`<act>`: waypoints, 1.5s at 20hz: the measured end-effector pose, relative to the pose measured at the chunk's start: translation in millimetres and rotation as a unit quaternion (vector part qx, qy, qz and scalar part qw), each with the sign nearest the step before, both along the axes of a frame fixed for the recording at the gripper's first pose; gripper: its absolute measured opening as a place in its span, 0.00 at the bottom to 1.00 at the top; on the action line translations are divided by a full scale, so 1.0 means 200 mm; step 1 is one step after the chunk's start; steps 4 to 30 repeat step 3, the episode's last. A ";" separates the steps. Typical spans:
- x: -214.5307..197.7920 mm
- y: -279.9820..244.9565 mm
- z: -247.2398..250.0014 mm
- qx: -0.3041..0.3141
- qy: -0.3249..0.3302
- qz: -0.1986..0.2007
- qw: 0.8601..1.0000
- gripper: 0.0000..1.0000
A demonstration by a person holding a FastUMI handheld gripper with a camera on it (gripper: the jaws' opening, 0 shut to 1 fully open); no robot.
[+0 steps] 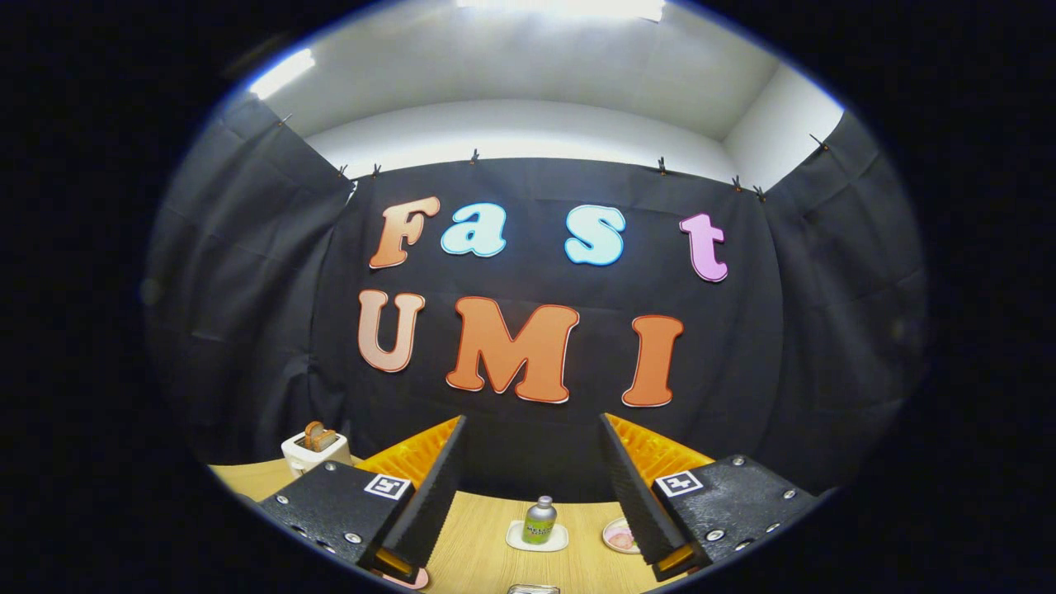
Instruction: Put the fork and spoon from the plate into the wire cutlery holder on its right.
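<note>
My gripper (532, 421) is open and held high above a wooden table (478, 544), pointing at the booth's back wall. Nothing is between its fingers. Under the left finger, a sliver of a pink rim (406, 580) peeks out; I cannot tell what it belongs to. A small piece of shiny metal (532, 589) shows between the fingers at the near side of the table, too cut off to identify.
Beyond the fingers, a small green bottle (539, 521) stands on a white coaster (536, 539). A small pink dish (619, 538) lies partly behind the right finger. A white toaster (312, 450) with bread in it stands at the table's far left.
</note>
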State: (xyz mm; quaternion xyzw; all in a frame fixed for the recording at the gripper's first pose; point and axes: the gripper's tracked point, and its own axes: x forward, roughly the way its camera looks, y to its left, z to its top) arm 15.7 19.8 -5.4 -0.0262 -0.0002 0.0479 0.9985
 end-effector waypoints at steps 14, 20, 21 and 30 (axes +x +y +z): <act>-0.02 0.03 -0.01 -0.006 -0.011 0.008 1.000 0.94; -0.02 0.03 -0.01 -0.006 -0.011 0.008 1.000 0.94; -0.02 0.03 -0.01 -0.006 -0.011 0.008 1.000 0.94; -0.02 0.03 -0.01 -0.006 -0.011 0.008 1.000 0.94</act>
